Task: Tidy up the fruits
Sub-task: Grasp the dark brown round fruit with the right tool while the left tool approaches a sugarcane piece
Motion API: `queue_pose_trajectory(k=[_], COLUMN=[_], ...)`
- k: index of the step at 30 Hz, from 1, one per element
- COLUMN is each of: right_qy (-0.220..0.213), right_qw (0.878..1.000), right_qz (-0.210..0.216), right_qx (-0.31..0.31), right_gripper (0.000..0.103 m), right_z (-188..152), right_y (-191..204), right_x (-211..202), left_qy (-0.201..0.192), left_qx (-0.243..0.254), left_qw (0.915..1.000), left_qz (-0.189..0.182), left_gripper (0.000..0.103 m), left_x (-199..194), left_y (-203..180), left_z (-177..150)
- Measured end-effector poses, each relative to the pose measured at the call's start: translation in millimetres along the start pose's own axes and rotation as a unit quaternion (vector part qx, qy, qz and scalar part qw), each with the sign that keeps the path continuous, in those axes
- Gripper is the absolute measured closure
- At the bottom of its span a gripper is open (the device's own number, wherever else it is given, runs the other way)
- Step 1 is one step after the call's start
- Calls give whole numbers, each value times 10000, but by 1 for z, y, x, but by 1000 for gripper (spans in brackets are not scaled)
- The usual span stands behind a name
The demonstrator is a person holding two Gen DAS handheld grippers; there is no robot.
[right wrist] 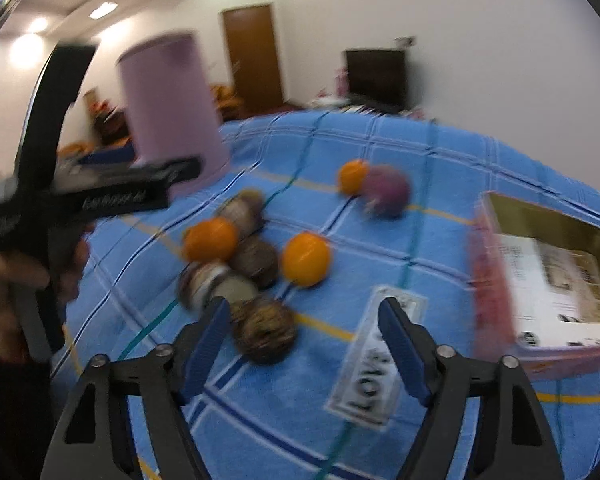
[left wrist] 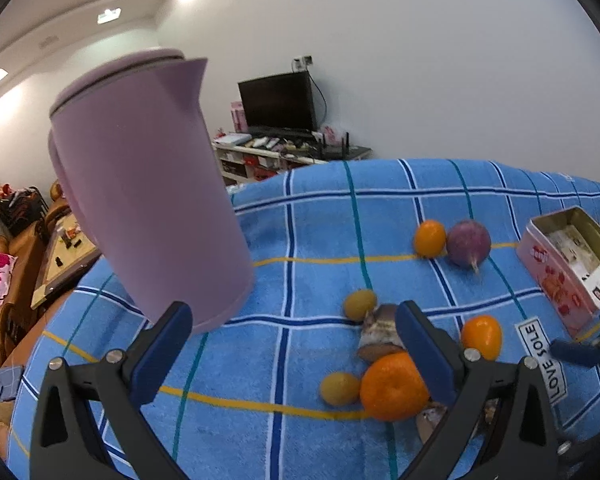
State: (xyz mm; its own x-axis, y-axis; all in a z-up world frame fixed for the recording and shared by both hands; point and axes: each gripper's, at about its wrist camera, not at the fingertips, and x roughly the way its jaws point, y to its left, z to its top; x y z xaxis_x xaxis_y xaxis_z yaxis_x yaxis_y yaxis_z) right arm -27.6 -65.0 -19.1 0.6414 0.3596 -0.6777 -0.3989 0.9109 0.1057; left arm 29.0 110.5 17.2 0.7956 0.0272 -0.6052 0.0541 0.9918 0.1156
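Observation:
Fruits lie on a blue checked towel (left wrist: 300, 240): a large orange (left wrist: 392, 386), two smaller oranges (left wrist: 430, 238) (left wrist: 482, 336), two yellow-green fruits (left wrist: 359, 304) (left wrist: 339, 388), a purple round fruit (left wrist: 468, 242) and brown dark fruits (left wrist: 380, 332). My left gripper (left wrist: 292, 344) is open and empty above the towel, just left of the cluster. My right gripper (right wrist: 304, 344) is open and empty, with a brown fruit (right wrist: 264, 330) by its left finger. The right wrist view is blurred; the large orange (right wrist: 210, 238), a small orange (right wrist: 306, 258) and the purple fruit (right wrist: 386, 190) show there.
A lilac lidded jug (left wrist: 148, 184) stands on the towel at the left. An open pink tin (left wrist: 568, 264) with paper inside sits at the right; it also shows in the right wrist view (right wrist: 540, 280). A "LOVE SOLE" label (left wrist: 540, 360) is sewn on the towel.

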Motion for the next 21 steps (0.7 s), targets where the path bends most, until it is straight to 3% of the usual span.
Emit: queue_pose_trajectory(k=[2,6,9,11,12,21], right_qy=[204,472,601,630,650,661], right_qw=[9996,9981,9976,9973,9971,9976], right_qz=[142,-117,9,60,133,80], right_qx=[-96,-384,-349,-369,-385,-163], right_gripper=[32,36,39,46,56,57], right_z=[-1,-4,-3,-2,-3,-7], right_y=[8,18,14,14,15,2], right_x=[8,23,28,31,32,18], left_qy=[-20,-33,-93,-133,-129,44], left_qx=[1,-36,13,9,-18,-228], left_qw=[9999,9994,9990,9987,9986,9991], left_qz=[-133,-333,-440,-494,-511,-348], left_gripper=[0,0,0,0,0,0], left_x=[-3,-7,-14,-18,-19,-30], left_y=[-1,-4,-14,-21,-22,-30], left_z=[0,-3,-8,-12,-12,-29])
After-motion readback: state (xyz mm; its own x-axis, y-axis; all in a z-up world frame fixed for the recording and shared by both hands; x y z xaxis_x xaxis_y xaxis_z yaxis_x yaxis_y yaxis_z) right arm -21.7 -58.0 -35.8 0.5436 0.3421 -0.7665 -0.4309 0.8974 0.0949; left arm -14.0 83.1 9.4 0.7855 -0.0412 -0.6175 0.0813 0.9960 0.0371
